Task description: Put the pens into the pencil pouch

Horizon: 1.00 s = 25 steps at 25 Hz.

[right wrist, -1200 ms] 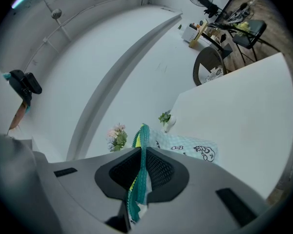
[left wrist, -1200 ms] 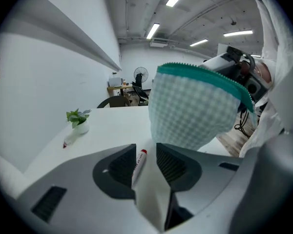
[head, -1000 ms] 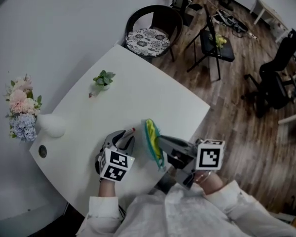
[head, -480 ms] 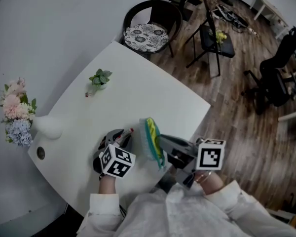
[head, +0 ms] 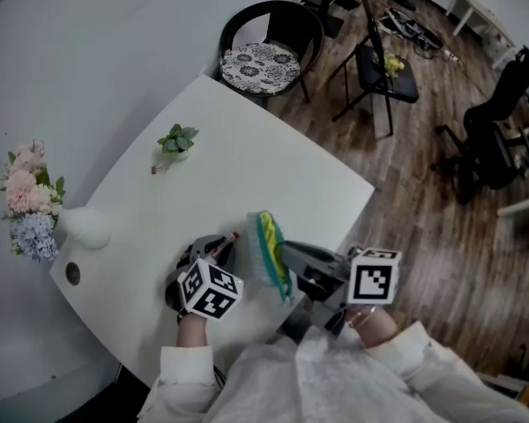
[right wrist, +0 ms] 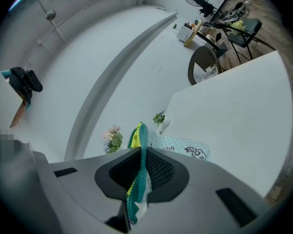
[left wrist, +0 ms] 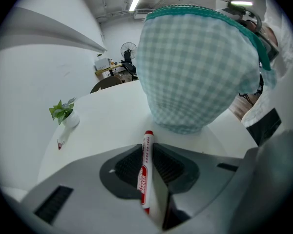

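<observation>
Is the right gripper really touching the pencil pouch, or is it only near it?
Touching. The right gripper view shows the right gripper with its jaws closed on the teal zipper edge of the pencil pouch, with no gap between them.

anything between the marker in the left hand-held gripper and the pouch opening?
No separate object. The marker in the left hand-held gripper points at the checked side wall of the pouch. The teal zipper rim, pinched by the right hand-held gripper, sits higher. The marker likely has to go up over that rim.
</observation>
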Motion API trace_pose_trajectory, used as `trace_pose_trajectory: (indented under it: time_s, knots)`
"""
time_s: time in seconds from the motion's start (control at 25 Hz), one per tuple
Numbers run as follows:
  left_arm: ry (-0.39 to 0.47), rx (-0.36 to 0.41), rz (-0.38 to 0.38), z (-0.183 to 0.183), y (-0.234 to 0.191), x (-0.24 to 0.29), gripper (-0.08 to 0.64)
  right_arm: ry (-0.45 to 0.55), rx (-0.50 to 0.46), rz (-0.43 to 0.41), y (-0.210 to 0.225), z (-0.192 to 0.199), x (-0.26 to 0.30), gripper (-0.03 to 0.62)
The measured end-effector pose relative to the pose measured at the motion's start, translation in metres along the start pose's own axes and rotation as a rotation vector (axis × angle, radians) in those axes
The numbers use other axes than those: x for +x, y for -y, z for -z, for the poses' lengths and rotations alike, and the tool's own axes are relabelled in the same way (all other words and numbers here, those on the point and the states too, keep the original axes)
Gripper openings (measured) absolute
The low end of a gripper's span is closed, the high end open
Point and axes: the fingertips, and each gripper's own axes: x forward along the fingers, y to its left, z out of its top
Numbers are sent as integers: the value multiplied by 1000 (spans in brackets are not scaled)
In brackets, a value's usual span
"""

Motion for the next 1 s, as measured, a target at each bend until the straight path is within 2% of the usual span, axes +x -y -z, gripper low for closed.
trace_pose_trajectory:
  time_s: [0.16, 0.32, 0.68, 1.0]
  knots:
    - [26, -3, -18, -4, -1, -10, 71, 1, -9, -2, -3, 1, -1, 34]
    - [93, -31, -49, -15, -5, -29, 69, 3, -20, -12, -10, 3, -2, 34]
    - [366, -42, -104, -55, -9, -88, 69, 21, -45, -25, -27, 11, -4, 34]
    - [560, -43, -231, -76, -9, -154, 69, 36, -61, -42, -43, 23, -1, 34]
